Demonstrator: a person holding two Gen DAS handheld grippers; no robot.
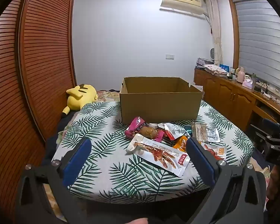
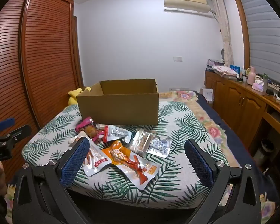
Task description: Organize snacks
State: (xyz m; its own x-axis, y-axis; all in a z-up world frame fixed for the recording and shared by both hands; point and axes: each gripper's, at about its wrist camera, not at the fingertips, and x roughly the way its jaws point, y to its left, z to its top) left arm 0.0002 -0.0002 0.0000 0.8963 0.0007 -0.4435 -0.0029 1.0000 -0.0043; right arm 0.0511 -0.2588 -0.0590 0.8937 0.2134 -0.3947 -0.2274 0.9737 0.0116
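Observation:
An open cardboard box (image 1: pixel 159 105) stands on a leaf-print cloth (image 1: pixel 102 149); it also shows in the right wrist view (image 2: pixel 119 108). Several snack packets lie in a pile in front of it: a pink packet (image 1: pixel 140 128), a silver-red one (image 1: pixel 172 131), a long white chicken-feet packet (image 1: pixel 158 154), an orange packet (image 2: pixel 121 153) and a clear packet (image 2: pixel 142 142). My left gripper (image 1: pixel 138 143) is open and empty, short of the pile. My right gripper (image 2: pixel 136 145) is open and empty, near the pile.
A yellow plush toy (image 1: pixel 80 97) lies left of the box. A slatted wooden wardrobe (image 1: pixel 37 65) stands at the left. Wooden cabinets (image 2: pixel 239 104) with clutter run along the right wall. The right gripper shows at the left wrist view's right edge (image 1: pixel 274 141).

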